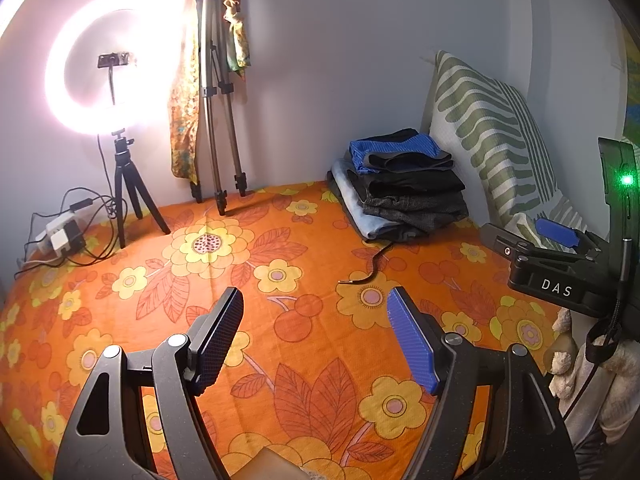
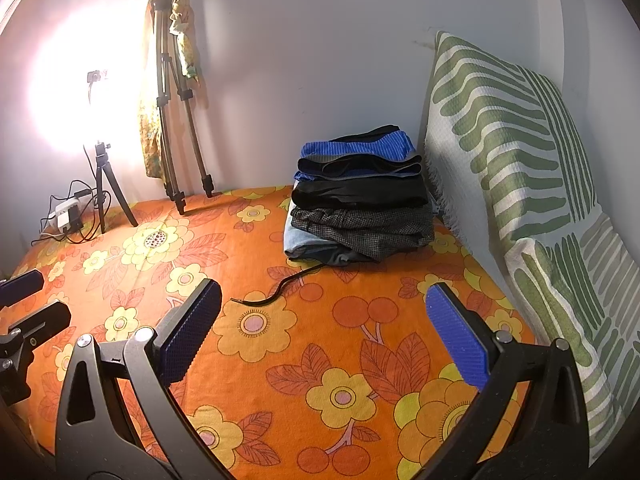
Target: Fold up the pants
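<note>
A stack of folded pants [image 1: 404,190] in black, blue and grey lies at the far right of the bed, by the wall; it also shows in the right wrist view [image 2: 360,204]. A black drawstring [image 1: 370,268] trails from under it onto the orange flowered sheet [image 1: 280,280]; the right wrist view shows the drawstring [image 2: 280,286] too. My left gripper [image 1: 316,320] is open and empty above the sheet. My right gripper [image 2: 324,316] is open and empty, short of the stack. The right gripper's body [image 1: 560,268] shows at the right of the left wrist view.
A green-and-white striped pillow [image 2: 520,160] leans on the wall right of the stack. A lit ring light on a small tripod [image 1: 120,184], a tall tripod draped with cloth [image 1: 216,120] and a power strip with cables [image 1: 60,236] stand at the back left.
</note>
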The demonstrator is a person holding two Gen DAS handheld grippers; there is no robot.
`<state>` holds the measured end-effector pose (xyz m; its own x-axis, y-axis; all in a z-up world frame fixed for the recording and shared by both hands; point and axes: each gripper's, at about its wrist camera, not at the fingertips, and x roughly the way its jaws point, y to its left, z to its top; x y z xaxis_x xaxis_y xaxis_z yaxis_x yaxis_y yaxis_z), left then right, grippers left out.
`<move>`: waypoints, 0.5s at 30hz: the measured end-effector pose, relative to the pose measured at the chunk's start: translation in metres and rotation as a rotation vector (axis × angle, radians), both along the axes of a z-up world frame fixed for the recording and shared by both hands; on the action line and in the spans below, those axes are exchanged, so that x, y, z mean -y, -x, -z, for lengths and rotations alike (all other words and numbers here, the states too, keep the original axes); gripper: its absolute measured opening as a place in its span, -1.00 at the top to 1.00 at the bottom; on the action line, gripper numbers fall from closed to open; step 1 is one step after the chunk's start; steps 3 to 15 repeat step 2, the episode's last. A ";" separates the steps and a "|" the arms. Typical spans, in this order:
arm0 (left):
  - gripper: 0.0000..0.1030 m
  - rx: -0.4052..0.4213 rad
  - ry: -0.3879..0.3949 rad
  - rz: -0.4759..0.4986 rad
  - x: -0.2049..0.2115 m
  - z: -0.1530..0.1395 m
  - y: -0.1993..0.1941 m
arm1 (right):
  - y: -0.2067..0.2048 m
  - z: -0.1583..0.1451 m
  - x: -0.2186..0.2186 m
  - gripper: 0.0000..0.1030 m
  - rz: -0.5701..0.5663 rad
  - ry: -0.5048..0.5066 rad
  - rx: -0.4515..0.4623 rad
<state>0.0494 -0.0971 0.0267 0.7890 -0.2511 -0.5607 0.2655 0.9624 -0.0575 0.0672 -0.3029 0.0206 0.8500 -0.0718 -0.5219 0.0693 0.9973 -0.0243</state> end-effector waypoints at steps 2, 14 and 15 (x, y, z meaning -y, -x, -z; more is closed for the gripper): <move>-0.44 -0.003 0.001 -0.002 -0.001 0.000 0.000 | 0.000 0.000 0.000 -1.00 0.001 0.000 0.000; -0.44 -0.003 0.001 -0.002 -0.001 0.000 0.000 | 0.000 0.000 0.000 -1.00 0.001 0.000 0.000; -0.44 -0.003 0.001 -0.002 -0.001 0.000 0.000 | 0.000 0.000 0.000 -1.00 0.001 0.000 0.000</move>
